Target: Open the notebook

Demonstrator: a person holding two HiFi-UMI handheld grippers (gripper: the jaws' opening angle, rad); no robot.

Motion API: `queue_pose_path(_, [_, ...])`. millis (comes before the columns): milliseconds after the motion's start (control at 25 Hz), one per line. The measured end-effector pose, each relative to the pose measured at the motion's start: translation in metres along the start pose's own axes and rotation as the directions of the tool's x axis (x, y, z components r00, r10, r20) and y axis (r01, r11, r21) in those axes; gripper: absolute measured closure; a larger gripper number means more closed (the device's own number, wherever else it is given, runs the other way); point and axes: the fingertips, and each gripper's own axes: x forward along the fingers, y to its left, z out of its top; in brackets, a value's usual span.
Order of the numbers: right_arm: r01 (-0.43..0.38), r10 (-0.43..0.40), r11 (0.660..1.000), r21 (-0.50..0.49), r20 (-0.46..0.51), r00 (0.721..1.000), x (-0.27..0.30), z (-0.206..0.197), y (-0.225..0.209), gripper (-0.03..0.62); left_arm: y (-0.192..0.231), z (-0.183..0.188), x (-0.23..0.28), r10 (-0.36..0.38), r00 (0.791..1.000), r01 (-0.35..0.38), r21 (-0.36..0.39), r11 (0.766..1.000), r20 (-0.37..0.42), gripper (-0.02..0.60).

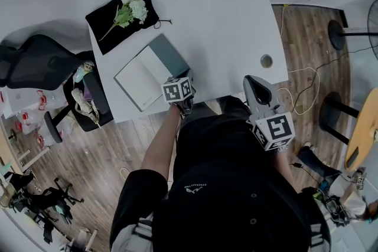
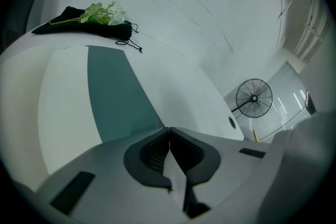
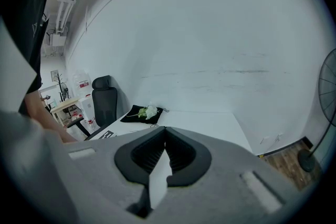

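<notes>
The notebook (image 1: 142,75) lies on the white table (image 1: 218,15), at its near left edge, showing me a white page with a teal panel alongside on the right. The table fills most of my head view, with wood floor around it and a black office chair (image 1: 35,62) off its left side. A black cloth (image 1: 112,25) sits at the far left corner of the table, well beyond the notebook, with a spray of white flowers (image 1: 134,6) lying on it.

My left gripper (image 2: 169,129) hovers at the notebook's near right corner, just beside the teal panel. Its own view shows me the jaws clenched together with nothing between them, and the teal strip and white page spread right ahead. My right gripper (image 1: 253,84) hangs over the table's near right edge, well apart from the notebook, jaws likewise pressed together and empty. A small round hole (image 1: 266,61) in the tabletop sits just beyond it.
</notes>
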Motion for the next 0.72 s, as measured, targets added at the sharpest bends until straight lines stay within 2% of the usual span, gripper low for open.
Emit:
queue_pose_path(280, [0.003, -0.003, 1.0, 0.001, -0.001, 1.0, -0.0018, -0.0014, -0.0018, 0.589, 0.0002, 0.0008, 0.0006, 0.004, 1.0, -0.004, -0.005, 1.0, -0.008, 0.574])
queue_pose_path(480, [0.0, 0.0, 1.0, 0.001, 0.002, 1.0, -0.0002, -0.0031, 0.0009, 0.589, 0.0014, 0.0008, 0.0015, 0.044, 0.999, -0.044, 0.03, 0.999, 0.007, 0.572])
queue_pose_path(720, [0.011, -0.011, 1.0, 0.003, 0.003, 1.0, -0.0051, -0.0053, 0.0011, 0.589, -0.0062, 0.0002, 0.0004, 0.043, 0.999, -0.043, 0.06, 0.997, 0.003, 0.563])
